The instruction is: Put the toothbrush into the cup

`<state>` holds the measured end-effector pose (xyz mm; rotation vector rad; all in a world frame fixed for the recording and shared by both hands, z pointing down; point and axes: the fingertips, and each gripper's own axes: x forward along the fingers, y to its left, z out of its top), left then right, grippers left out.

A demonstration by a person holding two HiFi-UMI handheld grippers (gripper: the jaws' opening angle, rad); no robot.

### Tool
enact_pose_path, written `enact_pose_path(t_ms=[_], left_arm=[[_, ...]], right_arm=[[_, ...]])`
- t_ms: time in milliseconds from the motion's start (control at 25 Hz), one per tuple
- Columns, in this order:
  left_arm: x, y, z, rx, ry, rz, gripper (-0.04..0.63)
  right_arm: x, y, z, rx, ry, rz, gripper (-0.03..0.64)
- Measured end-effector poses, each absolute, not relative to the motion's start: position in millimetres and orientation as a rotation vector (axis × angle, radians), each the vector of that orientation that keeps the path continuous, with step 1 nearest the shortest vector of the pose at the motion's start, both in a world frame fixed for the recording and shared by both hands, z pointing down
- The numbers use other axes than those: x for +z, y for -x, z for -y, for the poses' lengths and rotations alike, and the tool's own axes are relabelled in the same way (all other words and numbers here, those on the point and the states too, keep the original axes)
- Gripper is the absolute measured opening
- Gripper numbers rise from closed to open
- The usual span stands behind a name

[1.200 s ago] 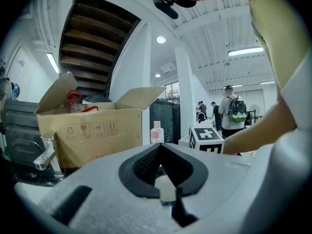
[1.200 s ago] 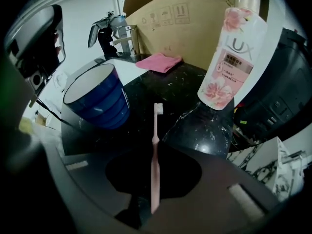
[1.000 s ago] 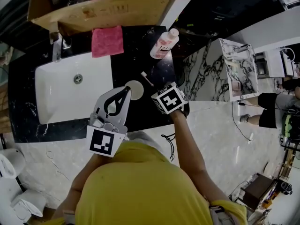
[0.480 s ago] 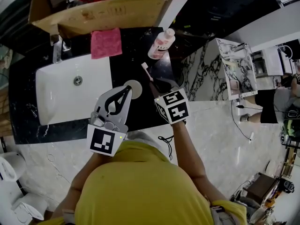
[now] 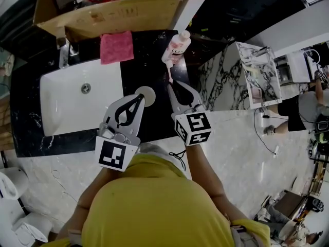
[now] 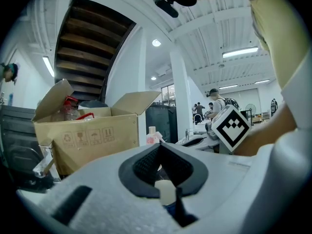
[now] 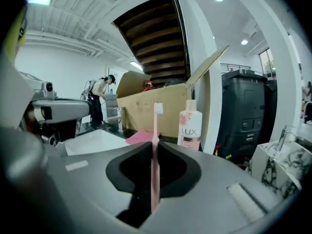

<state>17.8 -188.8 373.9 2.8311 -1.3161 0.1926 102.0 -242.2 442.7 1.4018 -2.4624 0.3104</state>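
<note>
My right gripper (image 5: 172, 84) (image 7: 155, 150) is shut on the pink toothbrush (image 5: 168, 71) (image 7: 156, 126), well above the black counter. The brush sticks out past the jaw tips, white bristles at the far end, toward the LUX bottle. The cream cup (image 5: 148, 94) stands on the counter just right of the sink, to the left of the brush. My left gripper (image 5: 139, 100) (image 6: 159, 147) is at the cup's near rim, jaws closed, with a cream piece of the cup (image 6: 167, 191) between them.
A white sink (image 5: 67, 107) with a faucet (image 5: 62, 55) fills the counter's left. A pink cloth (image 5: 116, 46) and the LUX bottle (image 5: 177, 48) (image 7: 189, 130) lie at the back, under an open cardboard box (image 5: 113, 12). A marble-patterned box (image 5: 259, 76) stands right.
My right gripper has risen from the counter with the toothbrush and tipped from pointing down to pointing nearly level toward the bottle. The left gripper has stayed at the cup.
</note>
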Motion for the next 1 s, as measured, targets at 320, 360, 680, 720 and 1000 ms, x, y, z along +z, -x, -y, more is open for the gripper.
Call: enact_pose_path(t_ms=[320,360,680,720,1000], left_arm=[[374,-17,184,0.203,-2.836,1.316,0.003],[374,-17,183,0.202,-2.833,1.319,0.003],[372,-8,182,0.209,-2.826,1.354,0.003],[372,-7,182,0.211,-2.824,1.359,0.003],[374,1,181,0.218,-2.804,1.381,0.003]], right_arm=[[417,-106,236,0.304,-1.581,2.656,0.055],[413,-104,235,0.308,-1.586,2.689,0.055],[387,-66,226,0.271,-1.503,2.886,0.055],[386,-61,226,0.267,-1.487,2.900,0.055],[394,-34,226,0.259,-1.416,2.927,0.055]])
